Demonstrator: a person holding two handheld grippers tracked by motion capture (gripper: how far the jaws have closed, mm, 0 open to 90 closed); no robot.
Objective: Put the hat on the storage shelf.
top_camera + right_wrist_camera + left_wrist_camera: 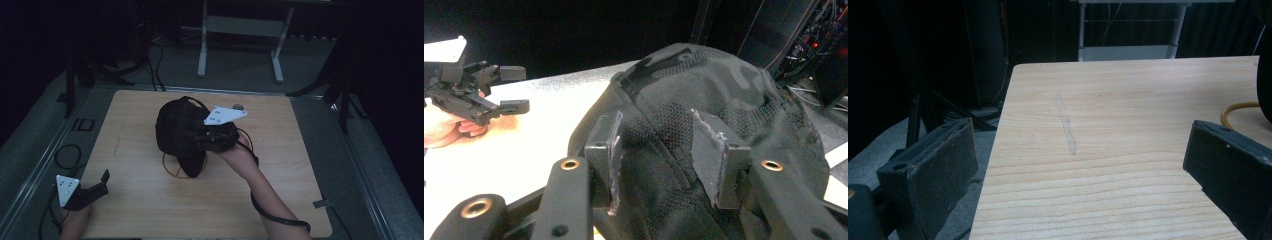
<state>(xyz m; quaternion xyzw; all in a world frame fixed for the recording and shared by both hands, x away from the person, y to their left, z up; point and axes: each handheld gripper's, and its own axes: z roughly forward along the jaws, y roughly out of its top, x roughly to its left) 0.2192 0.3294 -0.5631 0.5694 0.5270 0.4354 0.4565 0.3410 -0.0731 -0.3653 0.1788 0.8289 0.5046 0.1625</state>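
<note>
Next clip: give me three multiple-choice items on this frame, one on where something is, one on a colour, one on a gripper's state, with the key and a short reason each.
1. Where does the black cap sit?
A. near the middle of the wooden table
B. on the floor beside the table
C. at the table's near left corner

2. What colour is the ring under the cap?
A. blue
B. yellow-orange
C. white

3. How do the jaws of the left gripper stand?
A. shut on the cap
B. shut on the ring
C. apart, with bare tabletop between them

Key:
1 A: the high view shows the cap mid-table, with the right gripper against it.
2 B: a yellow-orange curve shows below the cap in the high view and at the right edge of the left gripper view.
3 C: the left gripper view shows wood grain between the two pads.
</note>
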